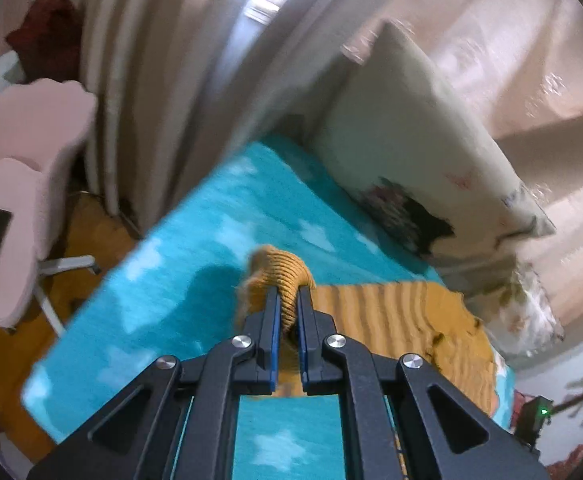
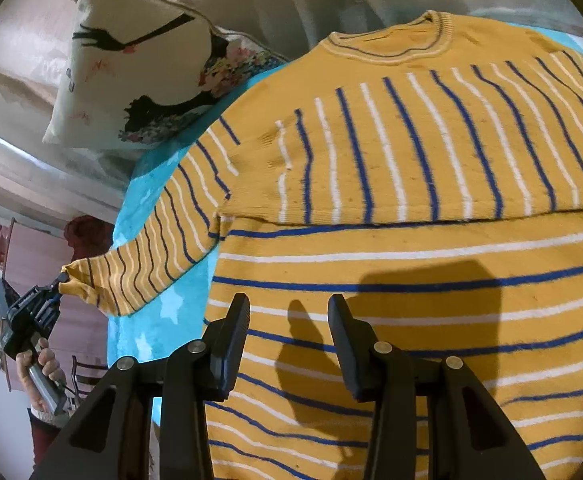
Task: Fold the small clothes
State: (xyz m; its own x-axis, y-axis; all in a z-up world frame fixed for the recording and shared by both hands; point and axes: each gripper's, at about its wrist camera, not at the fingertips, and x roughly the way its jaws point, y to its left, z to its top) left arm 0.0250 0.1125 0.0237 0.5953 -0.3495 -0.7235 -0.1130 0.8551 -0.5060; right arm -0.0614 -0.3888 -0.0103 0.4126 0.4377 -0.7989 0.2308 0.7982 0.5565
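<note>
A small yellow knit sweater (image 2: pixel 411 184) with blue and white stripes lies on a turquoise blanket (image 2: pixel 159 320), its lower part folded up over the chest. My left gripper (image 1: pixel 288 300) is shut on the ribbed sleeve cuff (image 1: pixel 281 270) and holds it lifted off the blanket; it also shows in the right wrist view (image 2: pixel 57 284), pulling the left sleeve (image 2: pixel 159 248) out to the side. My right gripper (image 2: pixel 288 308) is open and empty, just above the folded part of the sweater.
A white printed pillow (image 2: pixel 139 80) leans at the head of the bed, also in the left wrist view (image 1: pixel 423 160). A pink chair (image 1: pixel 19 184) stands on the wooden floor beside the bed. Curtains (image 1: pixel 151 80) hang behind.
</note>
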